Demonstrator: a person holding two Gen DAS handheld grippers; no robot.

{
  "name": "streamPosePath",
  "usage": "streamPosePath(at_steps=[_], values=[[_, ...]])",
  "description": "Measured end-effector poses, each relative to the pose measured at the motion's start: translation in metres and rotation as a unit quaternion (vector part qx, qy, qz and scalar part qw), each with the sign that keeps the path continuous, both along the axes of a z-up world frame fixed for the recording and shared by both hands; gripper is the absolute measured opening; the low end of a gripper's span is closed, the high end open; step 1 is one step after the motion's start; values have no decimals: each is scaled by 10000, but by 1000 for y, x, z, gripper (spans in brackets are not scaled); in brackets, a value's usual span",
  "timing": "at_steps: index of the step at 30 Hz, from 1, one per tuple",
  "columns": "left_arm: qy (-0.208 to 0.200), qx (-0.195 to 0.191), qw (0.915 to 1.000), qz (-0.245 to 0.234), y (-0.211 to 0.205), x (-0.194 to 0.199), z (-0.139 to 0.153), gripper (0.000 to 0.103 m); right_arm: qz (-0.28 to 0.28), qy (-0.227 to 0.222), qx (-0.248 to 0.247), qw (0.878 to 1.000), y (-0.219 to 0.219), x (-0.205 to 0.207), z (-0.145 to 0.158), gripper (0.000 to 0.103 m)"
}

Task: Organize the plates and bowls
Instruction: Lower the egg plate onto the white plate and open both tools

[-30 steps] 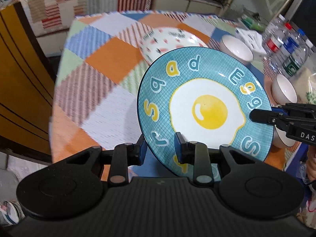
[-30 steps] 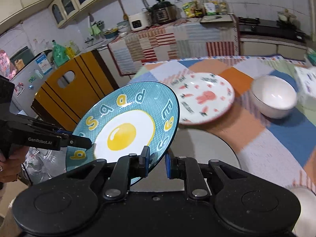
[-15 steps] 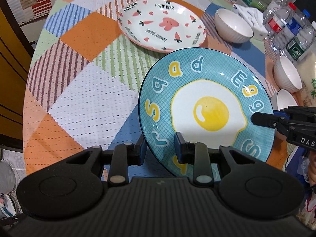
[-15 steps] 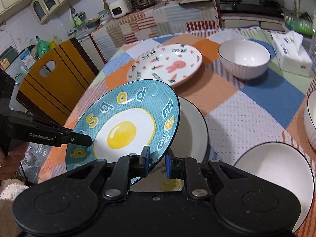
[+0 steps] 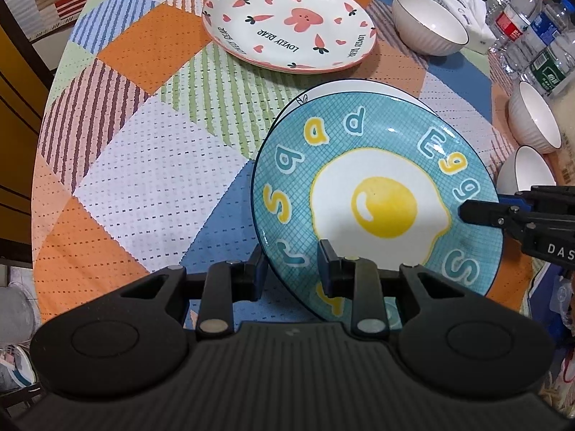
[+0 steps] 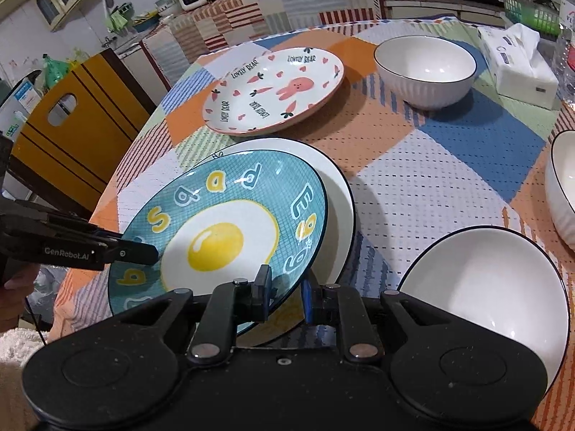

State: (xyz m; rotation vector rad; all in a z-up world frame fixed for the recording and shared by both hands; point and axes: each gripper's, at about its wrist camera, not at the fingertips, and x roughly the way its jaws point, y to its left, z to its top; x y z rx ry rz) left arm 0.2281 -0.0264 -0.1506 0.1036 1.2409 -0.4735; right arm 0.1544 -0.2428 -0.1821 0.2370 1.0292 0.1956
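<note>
- The blue egg plate [image 5: 377, 194] has been brought down over the last second and is now held low over the white plate [image 6: 337, 194] lying near the table's [image 5: 143, 186] front edge; earlier it was carried higher, tilted well above the cloth.
- The left gripper [image 5: 293, 269] is closed on the egg plate's near rim, one finger above and one below it.
- The right gripper [image 6: 285, 292] is likewise clamped on the rim at the opposite side, so the plate is carried between both.
- The egg plate is still tilted, its far edge overlapping the white plate; whether the two are touching cannot be told.
- The bunny plate [image 5: 287, 21] is left toward the far edge, with a white bowl [image 5: 429, 23] beside it and further bowls along the right edge.
- It is judged that stacking is nearly achieved: the plate has only to be levelled, lowered and released.
- A risk is judged of the rim clipping the plate beneath if one side is released early.
</note>
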Motion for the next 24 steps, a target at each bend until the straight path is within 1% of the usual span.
streamPosePath(at_steps=[2,8,10,11,13,15,16,17,19,22,24], values=[[32,61,10000,-8,-2,1,-1,27,40,130,-131,9998,3,4,0,24],[50,134,9999,-22,-4,2,1,27,58,551,-740,9957,23,17,6,33],[85,220,9997,-93,-6,2,1,27,164,595,-1164,9913,35,19,9,37],[93,267,9995,-124,-8,1,0,27,240,605,-1424,9877,43,20,9,39],[51,359,9992,-173,-12,-1,-1,27,347,622,-1878,9796,54,21,8,40],[32,389,9991,-179,-13,-3,-1,27,438,540,-2230,9723,60,21,6,40],[54,379,9991,-190,-14,-3,-2,27,489,480,-2383,9688,62,20,4,39],[44,370,9991,-194,-14,-4,-2,27,540,439,-2578,9637,65,19,2,35],[24,426,9989,-205,-16,-5,-3,27,614,357,-2790,9577,69,17,1,34],[7,430,9988,-221,-17,-6,-1,27,631,228,-2887,9551,69,14,2,34],[-28,429,9988,-233,-16,-7,3,27,588,80,-2815,9577,67,13,9,33]])
